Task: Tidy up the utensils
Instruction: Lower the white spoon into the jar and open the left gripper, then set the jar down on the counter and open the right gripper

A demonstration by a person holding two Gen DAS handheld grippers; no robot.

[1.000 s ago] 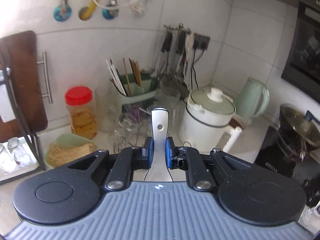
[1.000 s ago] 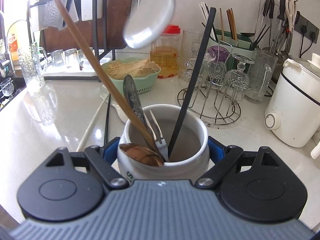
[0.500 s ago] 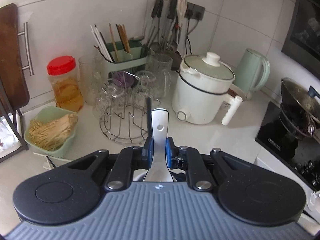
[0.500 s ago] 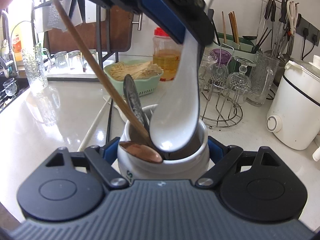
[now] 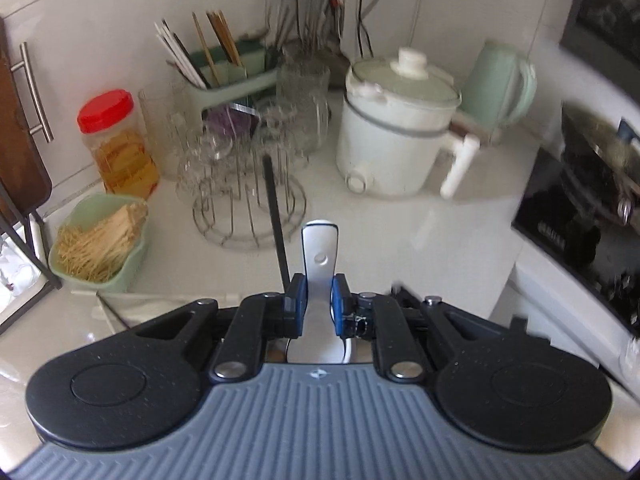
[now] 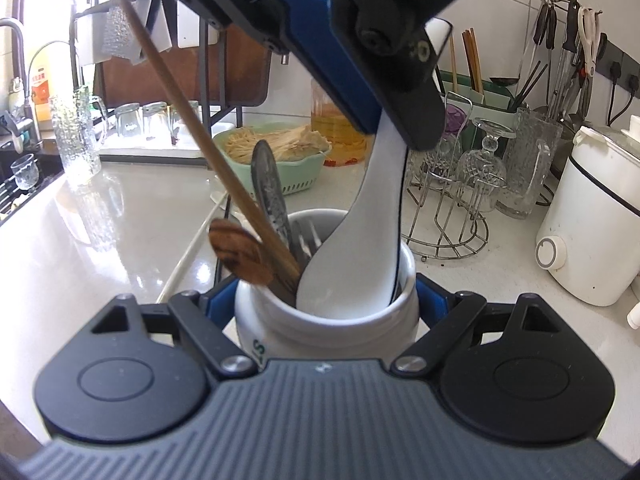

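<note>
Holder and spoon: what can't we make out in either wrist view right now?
- Holder base, right wrist view: cut off by the right gripper body.
- Spoon bowl tip, right wrist view: hidden below the holder rim.
- Spoon bowl, left wrist view: hidden under the left gripper; only the handle shows.
- Holder print, right wrist view: only part of a letter shows.

holder point(image 6: 326, 332) crowded (spoons, chopsticks), counter point(image 6: 100, 240) leftward open

White tiled wall point(image 5: 100, 52), glossy pale counter point(image 6: 80, 240), black hob point(image 5: 580, 232) at right, sink tap point(image 6: 12, 40) at left; bright daylight from left.
</note>
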